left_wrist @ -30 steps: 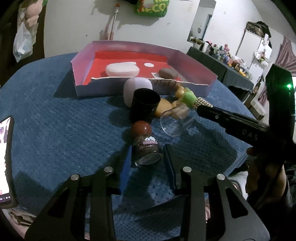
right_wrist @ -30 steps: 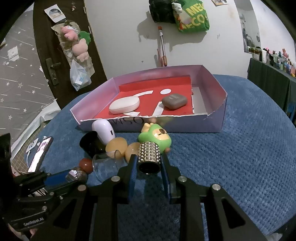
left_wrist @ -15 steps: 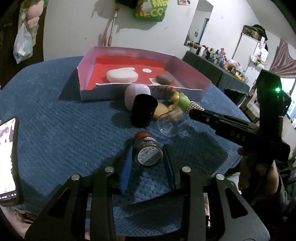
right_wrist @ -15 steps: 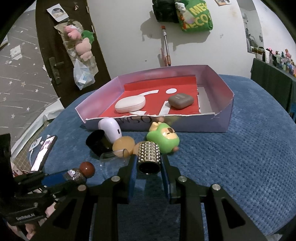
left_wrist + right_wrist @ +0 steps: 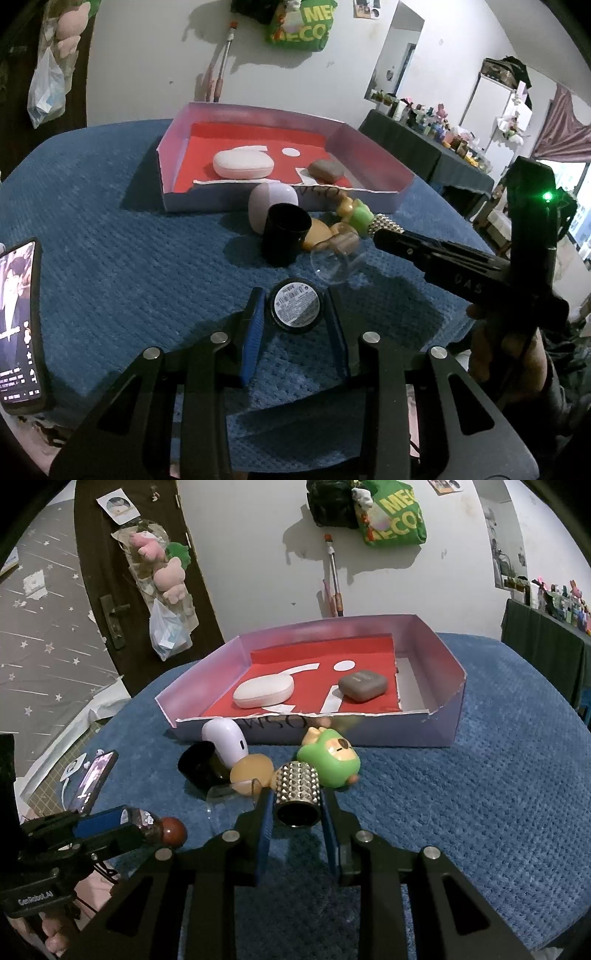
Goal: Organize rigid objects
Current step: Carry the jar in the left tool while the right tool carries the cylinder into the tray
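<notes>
Gripping a small glass bottle point(image 5: 294, 311), the left gripper point(image 5: 295, 317) has its jaws closed on the sides; the round labelled base faces the camera, long axis along the fingers. Only the right view shows its brown ball cap point(image 5: 173, 831). The right gripper point(image 5: 296, 805) clamps a studded metal cylinder point(image 5: 296, 794), open end toward the camera, above the blue textured desk point(image 5: 461, 812), near the cardboard tray point(image 5: 448, 723).
</notes>
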Available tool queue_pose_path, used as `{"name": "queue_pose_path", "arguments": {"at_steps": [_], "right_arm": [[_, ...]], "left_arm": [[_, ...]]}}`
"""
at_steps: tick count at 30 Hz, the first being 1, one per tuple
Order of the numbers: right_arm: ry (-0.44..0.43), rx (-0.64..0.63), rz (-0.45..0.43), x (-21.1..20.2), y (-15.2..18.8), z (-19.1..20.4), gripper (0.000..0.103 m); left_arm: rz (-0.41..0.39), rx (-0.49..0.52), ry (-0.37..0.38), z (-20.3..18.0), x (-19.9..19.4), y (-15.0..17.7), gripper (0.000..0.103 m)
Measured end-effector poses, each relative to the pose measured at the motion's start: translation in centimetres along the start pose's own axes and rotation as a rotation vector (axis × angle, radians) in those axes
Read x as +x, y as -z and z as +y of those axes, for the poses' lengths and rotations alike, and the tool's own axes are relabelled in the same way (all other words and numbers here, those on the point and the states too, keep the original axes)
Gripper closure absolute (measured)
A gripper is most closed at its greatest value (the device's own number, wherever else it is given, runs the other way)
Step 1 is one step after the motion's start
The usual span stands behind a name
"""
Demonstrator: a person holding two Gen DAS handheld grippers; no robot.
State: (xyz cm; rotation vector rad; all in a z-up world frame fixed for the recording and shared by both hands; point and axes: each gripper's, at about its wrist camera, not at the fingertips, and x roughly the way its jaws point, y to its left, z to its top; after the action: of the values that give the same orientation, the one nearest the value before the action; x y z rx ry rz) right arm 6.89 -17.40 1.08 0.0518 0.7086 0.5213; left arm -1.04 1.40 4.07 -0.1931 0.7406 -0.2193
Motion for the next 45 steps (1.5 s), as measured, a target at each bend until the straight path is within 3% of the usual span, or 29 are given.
{"name": "queue_pose_path", "arguments": {"at_steps": [20, 45], "right_arm": [[-0.011, -0.025, -0.02, -0.9, -0.9, 0.9, 0.076], [-0.043, -0.039, -0.029, -0.2, -4.9, 0.0, 0.076]], "left_arm": [[-0.052, 0.039, 0.003, -0.7, -1.3, -2.4, 0.073], [-0.15, 0.091, -0.013, -1.5, -0.1, -10.5, 0.073]]}}
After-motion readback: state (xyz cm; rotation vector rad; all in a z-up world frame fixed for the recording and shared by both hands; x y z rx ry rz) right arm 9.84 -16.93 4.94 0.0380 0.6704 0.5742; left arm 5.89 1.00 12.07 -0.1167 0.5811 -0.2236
